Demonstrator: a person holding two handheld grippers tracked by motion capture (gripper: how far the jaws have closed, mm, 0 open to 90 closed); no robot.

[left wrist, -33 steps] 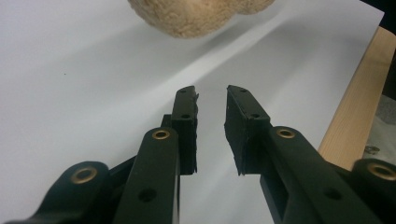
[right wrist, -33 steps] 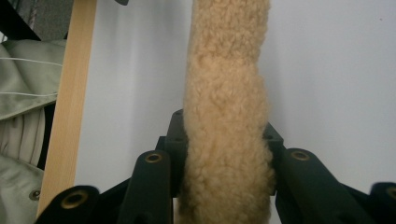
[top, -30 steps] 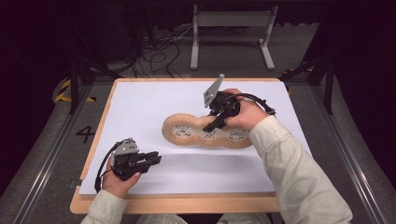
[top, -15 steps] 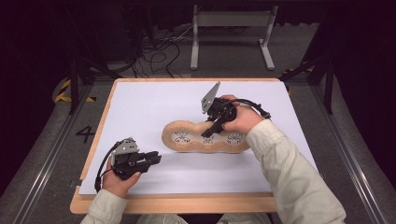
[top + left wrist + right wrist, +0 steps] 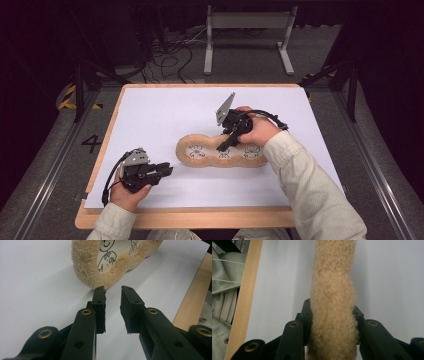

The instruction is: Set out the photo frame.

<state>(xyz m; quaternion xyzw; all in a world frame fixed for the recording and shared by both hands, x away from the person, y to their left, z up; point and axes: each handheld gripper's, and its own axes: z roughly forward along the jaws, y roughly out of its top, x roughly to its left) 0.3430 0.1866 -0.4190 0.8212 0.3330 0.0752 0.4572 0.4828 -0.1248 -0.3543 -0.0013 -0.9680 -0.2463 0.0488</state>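
A: A wooden surface (image 5: 200, 218) carries a white sheet (image 5: 165, 115) that covers nearly all of it, leaving a bare wood strip along the near edge. How much of the sheet is free?

B: The whole far half and the left side lie open. A tan fleecy lobed cushion (image 5: 200, 162) printed with stick figures lies flat at the sheet's middle, right of centre, well apart from every edge.

A: And the right gripper (image 5: 226, 145)?

B: It points down at the cushion's far rim; in the right gripper view its jaws are closed on the fleecy border (image 5: 333, 315), pads pressing both sides.

A: The left gripper (image 5: 162, 171)?

B: It rests low near the sheet's near-left corner, aimed at the cushion's left end. Its jaws stand apart with nothing between them, tips just short of the fleece (image 5: 110, 280).
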